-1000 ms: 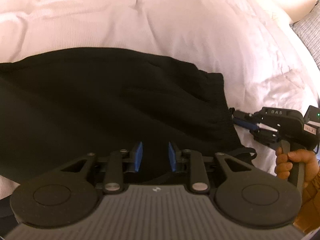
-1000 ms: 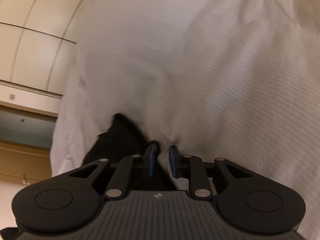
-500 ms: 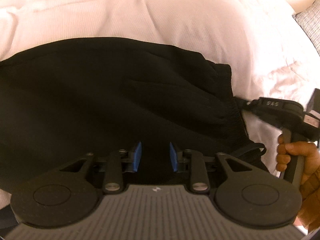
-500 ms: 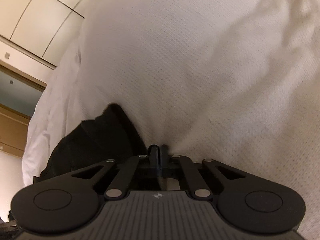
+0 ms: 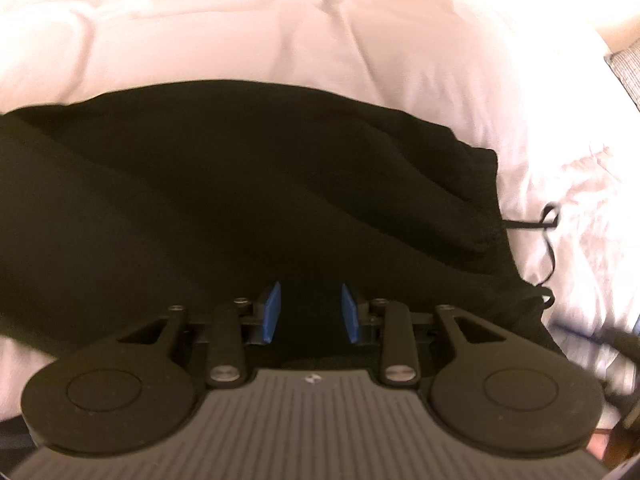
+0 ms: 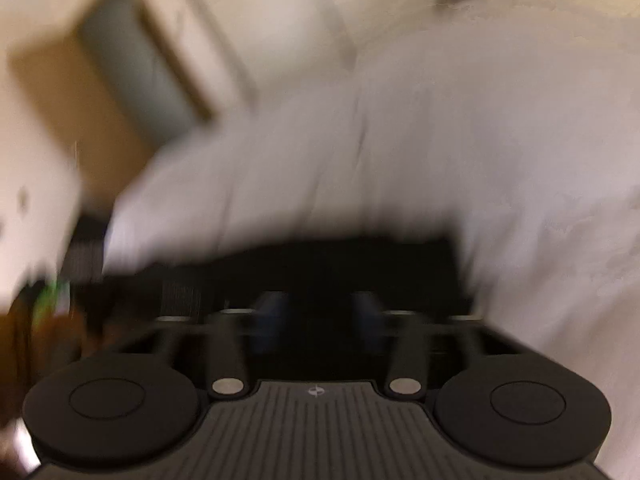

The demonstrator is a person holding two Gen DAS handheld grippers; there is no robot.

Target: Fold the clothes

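A white duvet covers the bed, puffed and creased, lit warm so it looks faintly pink in the left wrist view. At that view's right edge a grey pillow shows in part. The right wrist view is heavily blurred: the duvet fills the middle, behind it a cream wall, and to the left a tan wooden frame around a grey-green panel.

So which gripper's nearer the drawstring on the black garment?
Right, probably. The right gripper shows blurred at the left view's edge, just below-right of the drawstring. The left gripper hovers over the black garment mid-panel, further off.
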